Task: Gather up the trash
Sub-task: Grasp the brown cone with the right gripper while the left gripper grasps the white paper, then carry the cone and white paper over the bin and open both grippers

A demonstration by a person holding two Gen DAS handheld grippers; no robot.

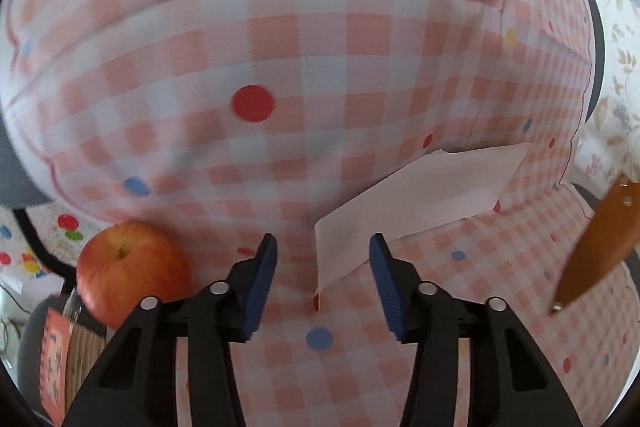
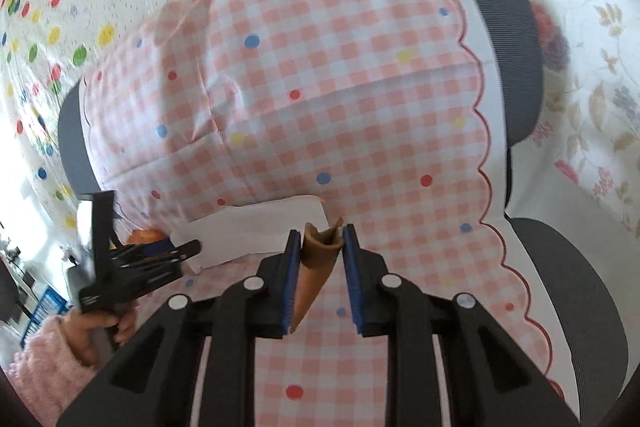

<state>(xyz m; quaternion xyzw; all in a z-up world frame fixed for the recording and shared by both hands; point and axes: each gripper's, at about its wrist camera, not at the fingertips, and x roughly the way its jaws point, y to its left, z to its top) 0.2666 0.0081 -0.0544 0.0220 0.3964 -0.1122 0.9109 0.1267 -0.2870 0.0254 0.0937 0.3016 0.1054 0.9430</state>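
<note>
Draping over a dark ribbed-mesh office chair [image 2: 516, 67], the pink-and-white gingham cloth [image 1: 280, 39], smooth, dotted red, blue and yellow, with a scalloped red-stitched hem, is serving as landmark for every entry.

Item: brown paper cone [image 2: 316, 263], stiff, tapering to a point, its open mouth crumpled. It is hanging above the cloth's seat portion, the right gripper [image 2: 319, 239] pinching it near the mouth between narrow-set blue ribbed pads on black plastic arms.

Item: white paper sheet [image 1: 416, 195], flat, thin, one edge torn ragged, lying on the cloth where back meets seat. The left gripper [image 1: 323, 247] is hovering just over its near corner, jaws about half open, pads pressing on nothing.

Item: apple [image 1: 132, 271], round, glossy red-yellow, sitting at the cloth's left edge, beside the left gripper.

Item: hand [image 2: 100, 323] in a fuzzy pink sleeve [image 2: 40, 367], gripping the left gripper's handle off the cloth's left side.
</note>
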